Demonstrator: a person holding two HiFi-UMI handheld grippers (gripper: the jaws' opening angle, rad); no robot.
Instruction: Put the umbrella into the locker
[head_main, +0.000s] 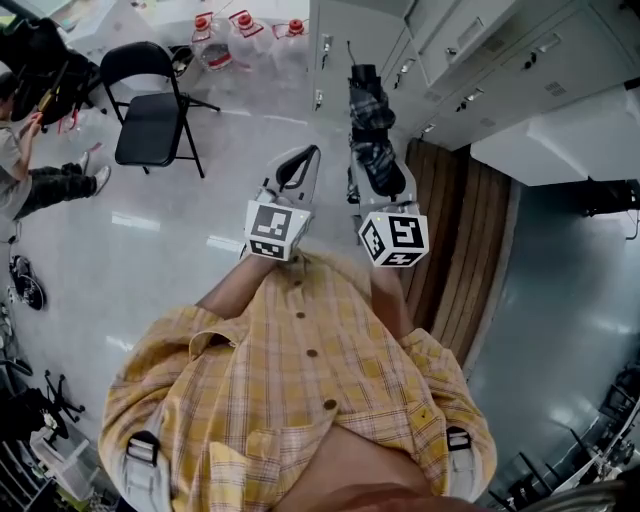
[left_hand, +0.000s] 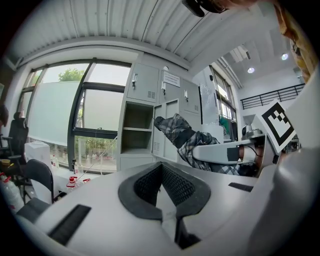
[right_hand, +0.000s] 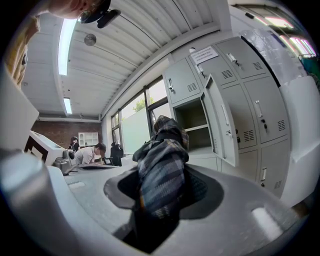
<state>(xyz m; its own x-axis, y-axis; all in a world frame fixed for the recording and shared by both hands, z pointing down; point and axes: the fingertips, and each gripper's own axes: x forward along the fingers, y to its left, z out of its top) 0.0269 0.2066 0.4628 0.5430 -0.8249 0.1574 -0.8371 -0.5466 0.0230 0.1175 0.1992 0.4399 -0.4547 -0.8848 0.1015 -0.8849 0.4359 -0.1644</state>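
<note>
A folded plaid umbrella (head_main: 368, 115) sticks forward out of my right gripper (head_main: 375, 165), whose jaws are shut on its lower part. In the right gripper view the umbrella (right_hand: 161, 162) fills the gap between the pads and points toward an open locker compartment (right_hand: 195, 122) with its door (right_hand: 220, 130) swung aside. My left gripper (head_main: 297, 172) is level beside the right one, jaws shut and empty, the pad tips meeting (left_hand: 161, 167). In the left gripper view the umbrella (left_hand: 185, 137) lies to the right of the same open compartment (left_hand: 137, 127), some way short of it.
A grey locker bank (head_main: 480, 60) runs along the upper right. A black folding chair (head_main: 155, 110) and several water bottles (head_main: 240, 35) stand on the floor ahead left. A seated person (head_main: 30, 170) is at the far left. A wooden strip (head_main: 450, 230) lies below the lockers.
</note>
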